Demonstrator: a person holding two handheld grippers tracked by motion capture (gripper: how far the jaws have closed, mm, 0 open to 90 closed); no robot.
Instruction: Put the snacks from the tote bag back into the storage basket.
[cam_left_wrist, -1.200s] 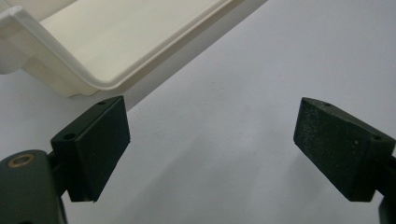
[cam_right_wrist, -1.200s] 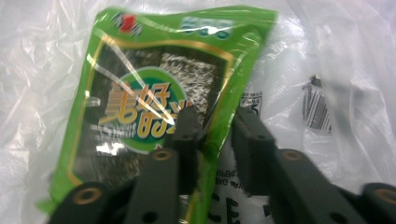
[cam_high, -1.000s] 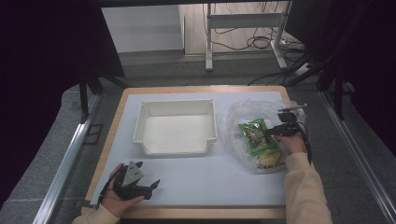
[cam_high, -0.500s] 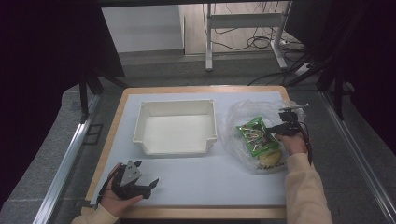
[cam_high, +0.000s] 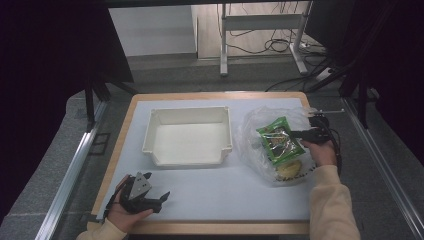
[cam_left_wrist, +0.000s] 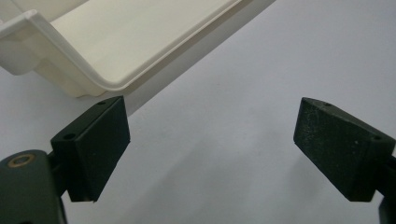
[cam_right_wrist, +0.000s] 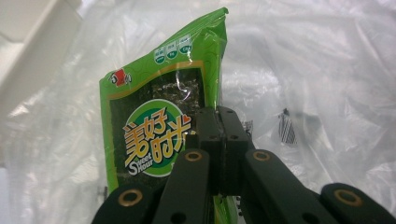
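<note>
Right gripper view is showing the green snack packet (cam_right_wrist: 161, 135) being pinched at its edge by the right gripper (cam_right_wrist: 219, 140), whose jaws, closing a moment ago, are now pressing together on it, and the packet is lifting off the clear plastic bag (cam_right_wrist: 327, 84) at the table's right side. That is looking to me like a secure hold, so carrying it to the white tray (cam_high: 187, 137) seems next, while the left gripper (cam_high: 162, 199) is waiting near the front edge, jaws spread and holding nothing.
</note>
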